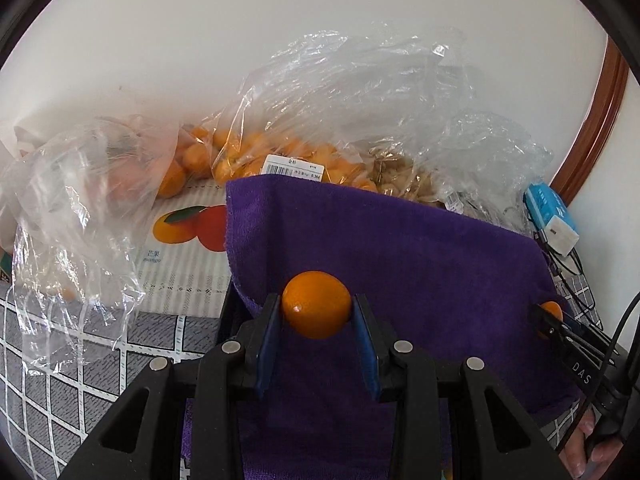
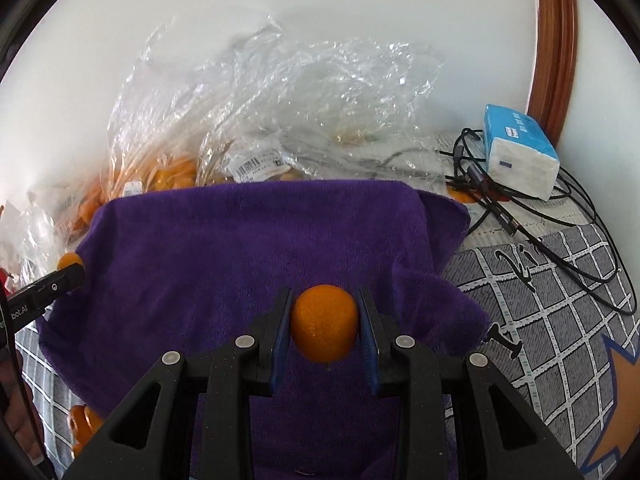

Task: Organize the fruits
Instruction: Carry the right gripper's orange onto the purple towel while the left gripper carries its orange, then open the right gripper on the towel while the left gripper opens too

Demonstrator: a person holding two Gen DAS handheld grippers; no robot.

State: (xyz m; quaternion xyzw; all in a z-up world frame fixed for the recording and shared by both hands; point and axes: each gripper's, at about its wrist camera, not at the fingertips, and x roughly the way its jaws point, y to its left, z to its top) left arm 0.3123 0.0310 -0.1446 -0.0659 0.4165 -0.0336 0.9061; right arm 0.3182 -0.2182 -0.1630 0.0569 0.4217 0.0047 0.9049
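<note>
The left gripper point(image 1: 317, 312) was closed on a small orange fruit point(image 1: 316, 305), with its blue-padded fingers point(image 1: 269, 344) pressed against the fruit's two sides. The fruit sat between the fingertips, above a purple towel point(image 1: 420, 264) draped over a raised object whose form was hidden. The right gripper point(image 2: 325, 322) was likewise clamped on a second orange fruit point(image 2: 324, 323), gripped at both sides by its blue pads point(image 2: 370, 344), also above the same towel.

In the left wrist view, the right gripper appeared at the right edge with its fruit partly visible at the tip. In the right wrist view, the left gripper entered from the left edge, its fruit showing at the tip.

Behind the towel, against the white wall point(image 1: 200, 32), lay several clear plastic bags point(image 1: 360, 92). One bag held many small orange fruits point(image 1: 248, 152) and carried a white barcode label point(image 1: 294, 169). A further bag point(image 1: 84, 184) stood at the left, resting on a box printed with mango pictures point(image 1: 188, 228).

A blue and white tissue pack point(image 2: 520, 152) lay to the right of the bags, on top of tangled black cables point(image 2: 560, 240). The surface underneath was a grey cloth with a white grid pattern point(image 2: 560, 320). More orange fruit point(image 2: 82, 426) was visible at the lower left of the right wrist view, beside the towel edge. A brown wooden frame point(image 2: 554, 40) ran up the wall at the right.
</note>
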